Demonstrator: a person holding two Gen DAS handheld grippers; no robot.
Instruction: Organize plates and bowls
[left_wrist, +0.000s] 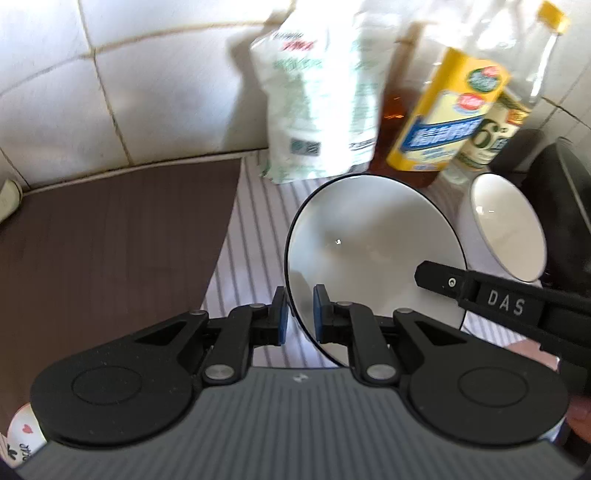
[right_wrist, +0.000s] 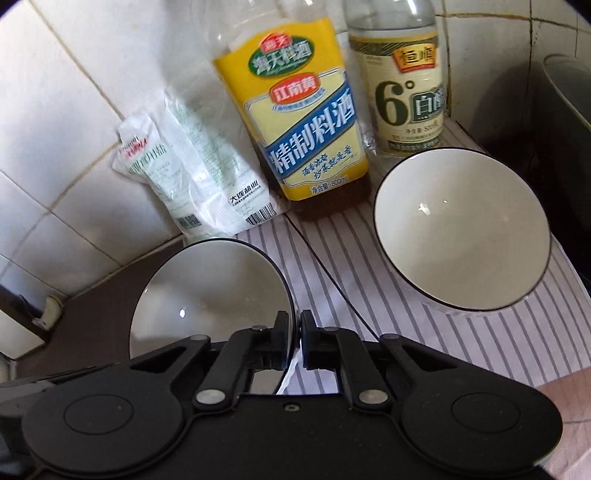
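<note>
On a striped cloth (right_wrist: 369, 295) against white wall tiles (left_wrist: 110, 74), two white bowls with thin dark rims are sitting empty.

Writing: yellow-label bottle (right_wrist: 295, 122) at top centre of the right wrist view is reading "精制料酒" in white on blue, "江南黄" on a red oval, "800mL" low on the label; amber liquid is showing at its base. Clear bottle (right_wrist: 402, 81) beside it, top right, is reading "6°" and "恒顺", with "500" in small print; its liquid is looking clear. White bag (right_wrist: 192, 173), left of the bottles, is bearing red and green print too blurred to read, plus a barcode. In the left wrist view "DAS" is showing on the right gripper's finger at right centre. A mug (left_wrist: 22, 439) with a red heart is peeking in at lower left.

Left gripper (left_wrist: 299, 314) is clamping the near rim of the left bowl (left_wrist: 373, 243), one blue pad (left_wrist: 282, 314) outside, one inside. Right gripper (right_wrist: 295, 336) is pinching the same bowl's opposite rim, lower centre of its view. That bowl is tilting on edge. Second bowl (right_wrist: 461, 229) is resting untouched, centre right, just in front of the clear bottle.
</note>
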